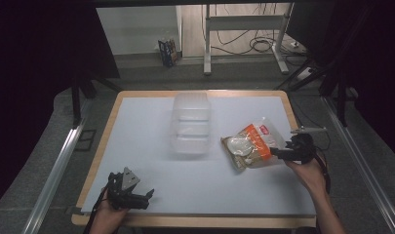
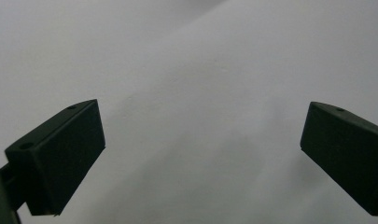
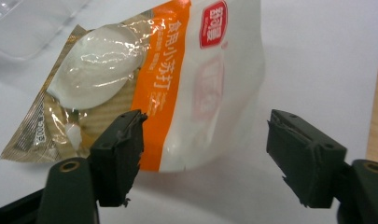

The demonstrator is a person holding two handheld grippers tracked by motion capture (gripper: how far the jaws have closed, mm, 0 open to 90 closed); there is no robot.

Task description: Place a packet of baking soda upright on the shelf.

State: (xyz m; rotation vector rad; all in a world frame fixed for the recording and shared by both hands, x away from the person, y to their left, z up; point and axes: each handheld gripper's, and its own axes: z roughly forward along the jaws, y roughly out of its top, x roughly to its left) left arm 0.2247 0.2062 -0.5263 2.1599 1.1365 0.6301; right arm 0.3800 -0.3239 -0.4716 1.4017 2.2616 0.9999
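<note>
The right tool stands with its jaws partly open around the near right end of the packet, and whether either pad touches the film cannot be told. In the right gripper view one jaw overlaps the orange band while the other stands clear to the side of the white end. The packet lies straight ahead of this tool, toward the table's middle, its long axis running from the near right, at the jaws, to the far left. In the high view the packet sits on the right half of the table, just right of a clear plastic container. The right tool is much the nearer one. The left tool hangs wide open and empty over bare table at the near left, well apart from the packet.
</note>
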